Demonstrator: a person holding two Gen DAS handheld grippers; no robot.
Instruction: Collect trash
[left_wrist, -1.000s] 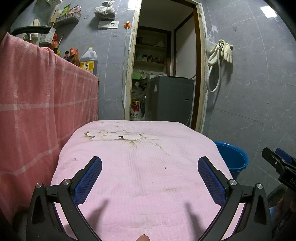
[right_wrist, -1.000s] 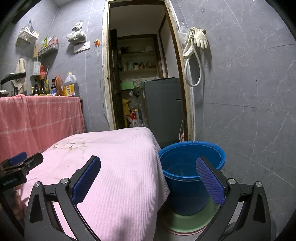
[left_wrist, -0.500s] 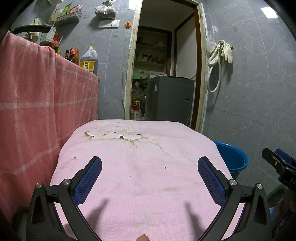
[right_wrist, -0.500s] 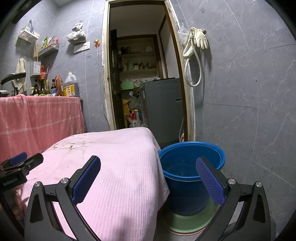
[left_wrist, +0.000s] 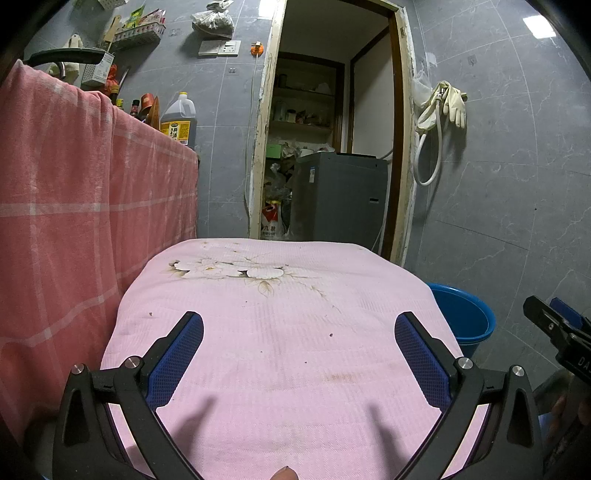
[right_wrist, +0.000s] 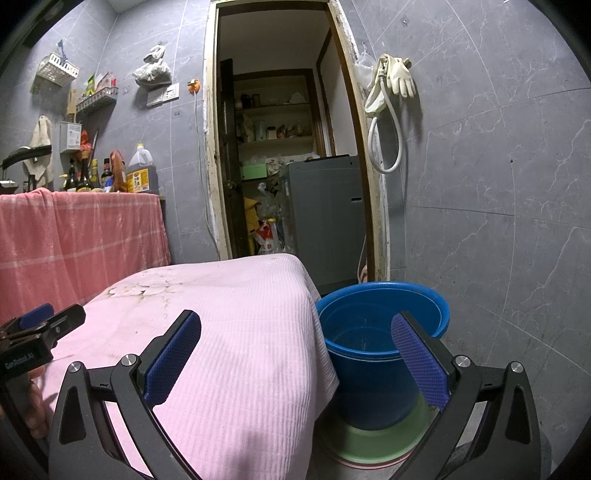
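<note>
Nothing has shifted across the last second: both views match the earlier ones almost exactly, so the collecting has either not begun or sits in a pause, and no trash is held. Nearest, the left gripper (left_wrist: 299, 343) hovers over the pink cloth (left_wrist: 280, 369), its jaws spread wide and empty, the blue pads (left_wrist: 177, 358) showing a fine mesh grip on black plastic arms. The right gripper (right_wrist: 295, 347) is likewise wide open with nothing between the jaws, straddling the cloth's right edge and the blue bucket (right_wrist: 436, 314). The cloth is a ribbed, waffle-like weave, soft and draped over a rounded top, printed with pale flowers toward its far end and marked with brownish stains. The only candidates for trash on it are a few tiny dark specks (left_wrist: 331, 335); whether they are crumbs or stains cannot be told. Just right of the cloth, the bucket is smooth hard plastic, round, looks empty, and stands on a green disc (right_wrist: 373, 443), the likely place for trash. Left of the cloth hangs a salmon checked towel (left_wrist: 74, 206). Beyond the cloth's far edge, a doorway opens onto a grey appliance (left_wrist: 340, 195) and cluttered shelves.
</note>
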